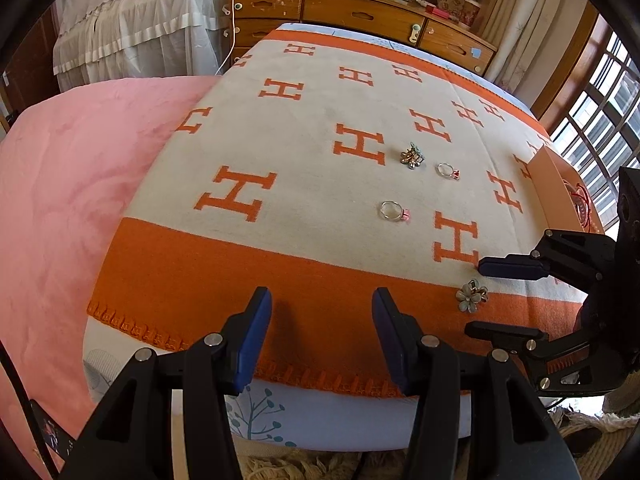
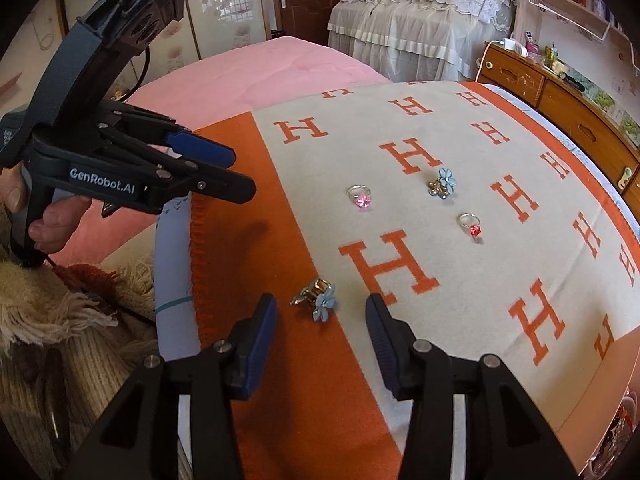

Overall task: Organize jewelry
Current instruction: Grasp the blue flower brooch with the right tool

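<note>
Jewelry lies on an orange and cream H-pattern blanket (image 1: 304, 128). A blue flower clip (image 2: 316, 300) lies just ahead of my right gripper (image 2: 320, 312), between its open fingers; it also shows in the left wrist view (image 1: 471, 295). A pink-stone ring (image 2: 360, 196) (image 1: 394, 211), a red-stone ring (image 2: 470, 224) (image 1: 448, 171) and a second flower clip (image 2: 440, 183) (image 1: 412, 156) lie farther out. My left gripper (image 1: 320, 304) is open and empty over the blanket's orange border. The right gripper (image 1: 478, 298) straddles the clip in the left wrist view.
An orange box (image 1: 560, 188) with some jewelry inside sits at the blanket's right side. A pink quilt (image 1: 80, 168) covers the left of the bed. A wooden dresser (image 1: 360, 12) stands behind. A shaggy rug (image 2: 60, 300) lies on the floor.
</note>
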The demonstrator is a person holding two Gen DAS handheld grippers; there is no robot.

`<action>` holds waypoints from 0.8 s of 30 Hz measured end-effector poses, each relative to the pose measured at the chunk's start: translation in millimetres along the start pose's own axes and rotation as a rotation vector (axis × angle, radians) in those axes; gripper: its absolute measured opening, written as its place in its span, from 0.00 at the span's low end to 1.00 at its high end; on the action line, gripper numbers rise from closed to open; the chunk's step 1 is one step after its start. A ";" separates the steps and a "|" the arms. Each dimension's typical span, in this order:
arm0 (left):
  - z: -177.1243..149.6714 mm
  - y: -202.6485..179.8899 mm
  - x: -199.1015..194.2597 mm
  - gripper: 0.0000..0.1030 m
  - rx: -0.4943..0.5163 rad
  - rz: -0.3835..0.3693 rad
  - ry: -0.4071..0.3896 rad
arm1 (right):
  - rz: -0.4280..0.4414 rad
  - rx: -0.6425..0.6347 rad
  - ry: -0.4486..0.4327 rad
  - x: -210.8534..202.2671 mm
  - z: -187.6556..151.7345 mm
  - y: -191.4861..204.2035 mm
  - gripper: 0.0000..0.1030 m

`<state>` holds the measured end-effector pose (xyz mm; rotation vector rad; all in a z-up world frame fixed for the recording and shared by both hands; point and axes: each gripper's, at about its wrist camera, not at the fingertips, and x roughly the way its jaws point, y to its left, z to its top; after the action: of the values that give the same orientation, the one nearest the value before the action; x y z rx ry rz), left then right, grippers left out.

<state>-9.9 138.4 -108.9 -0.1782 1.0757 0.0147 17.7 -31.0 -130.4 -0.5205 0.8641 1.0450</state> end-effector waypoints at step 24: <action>11.9 -1.9 5.2 0.49 0.006 0.003 0.004 | 0.000 -0.127 -0.019 11.5 13.7 -4.9 0.23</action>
<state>3.2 137.9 -107.7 -0.1712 1.0802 0.0138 29.8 -17.0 -132.0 -0.6167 0.7844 1.1082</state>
